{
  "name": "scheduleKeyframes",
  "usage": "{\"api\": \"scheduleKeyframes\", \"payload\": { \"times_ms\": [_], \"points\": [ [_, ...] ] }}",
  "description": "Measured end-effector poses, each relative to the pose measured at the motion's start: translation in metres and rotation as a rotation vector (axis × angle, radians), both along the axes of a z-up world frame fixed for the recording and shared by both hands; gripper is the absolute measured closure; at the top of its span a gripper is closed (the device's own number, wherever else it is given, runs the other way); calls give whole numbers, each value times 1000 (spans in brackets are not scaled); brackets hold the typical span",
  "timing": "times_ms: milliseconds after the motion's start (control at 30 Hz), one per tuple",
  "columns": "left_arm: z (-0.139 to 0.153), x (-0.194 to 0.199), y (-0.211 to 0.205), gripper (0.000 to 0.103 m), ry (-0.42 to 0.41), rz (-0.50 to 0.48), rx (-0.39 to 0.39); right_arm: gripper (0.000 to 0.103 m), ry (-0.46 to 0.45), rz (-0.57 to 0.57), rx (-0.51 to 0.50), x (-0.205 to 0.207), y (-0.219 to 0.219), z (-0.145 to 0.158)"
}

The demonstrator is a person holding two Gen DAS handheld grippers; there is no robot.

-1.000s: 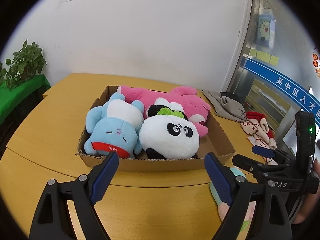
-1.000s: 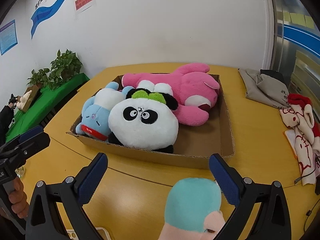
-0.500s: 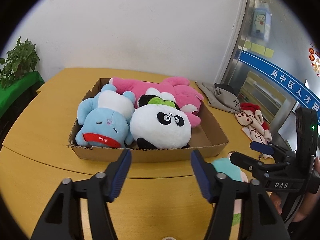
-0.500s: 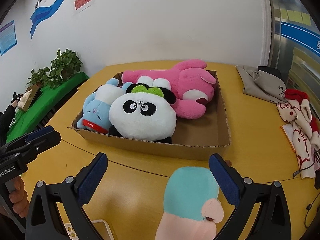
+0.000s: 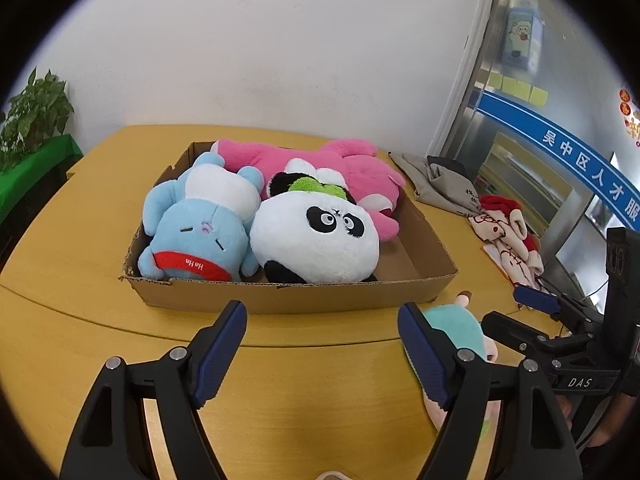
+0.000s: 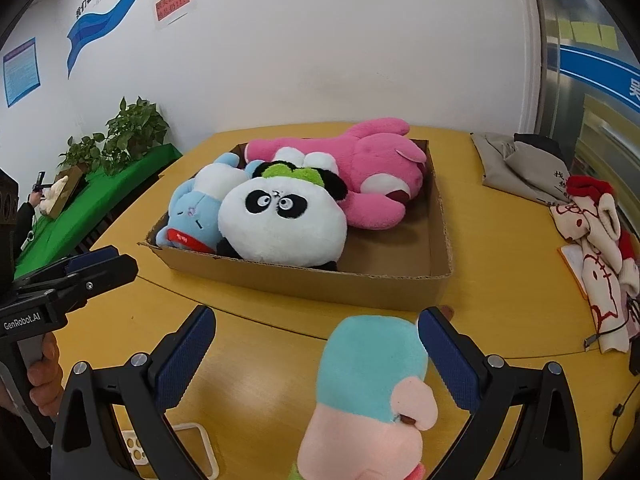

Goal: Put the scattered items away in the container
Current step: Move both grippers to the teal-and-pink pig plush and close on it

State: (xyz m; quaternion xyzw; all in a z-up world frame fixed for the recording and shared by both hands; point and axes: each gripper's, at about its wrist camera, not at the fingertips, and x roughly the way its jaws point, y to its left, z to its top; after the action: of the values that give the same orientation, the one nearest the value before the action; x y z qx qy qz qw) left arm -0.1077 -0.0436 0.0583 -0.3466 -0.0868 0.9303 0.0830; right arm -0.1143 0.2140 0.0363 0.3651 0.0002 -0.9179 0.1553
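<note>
A cardboard box [image 5: 288, 296] [image 6: 320, 288] on the yellow table holds a blue plush [image 5: 196, 236], a panda plush [image 5: 316, 240] and a pink plush [image 5: 360, 172]. A teal and pink plush toy [image 6: 372, 364] [image 5: 456, 324] lies on the table in front of the box's near right corner. My right gripper [image 6: 318, 356] is open around it, and the toy sits close to the right finger with a wide gap on the left. My left gripper [image 5: 322, 340] hovers before the box; its jaws are opening with nothing between them.
A grey cloth bag [image 6: 516, 164] and a red and white soft toy [image 6: 596, 240] lie to the right of the box. A white phone case [image 6: 176, 448] lies near the table's front edge. Potted plants [image 6: 120, 136] stand on a green table at left.
The left jaws narrowed, then widened a little; they are narrower than a second ago. The teal toy now reaches further up between the right fingers. The box has drifted slightly left in the left view.
</note>
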Motion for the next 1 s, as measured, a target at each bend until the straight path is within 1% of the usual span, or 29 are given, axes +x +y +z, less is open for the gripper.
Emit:
{"api": "scheduleKeyframes", "payload": {
  "times_ms": [100,233,333,567,733,833,1000],
  "points": [
    [-3,-1,4,25,-9,-4,-5,0,-33,-40,-16,-2,17,-9],
    [-7,-3,8,25,-9,-16,0,0,-33,-69,-24,1,29,-10],
    [-8,-5,13,25,-8,-33,-7,0,-14,-55,-23,4,27,-5],
    [0,-2,12,25,16,-24,-15,0,39,0,-32,10,13,8],
    [1,4,12,25,18,-50,-14,0,31,11,-27,13,8,3],
    [-1,4,15,25,8,-66,5,0,19,10,-17,17,12,-2],
    [-9,0,22,25,-22,-98,52,0,-25,-19,29,21,23,-20]
  ]
}}
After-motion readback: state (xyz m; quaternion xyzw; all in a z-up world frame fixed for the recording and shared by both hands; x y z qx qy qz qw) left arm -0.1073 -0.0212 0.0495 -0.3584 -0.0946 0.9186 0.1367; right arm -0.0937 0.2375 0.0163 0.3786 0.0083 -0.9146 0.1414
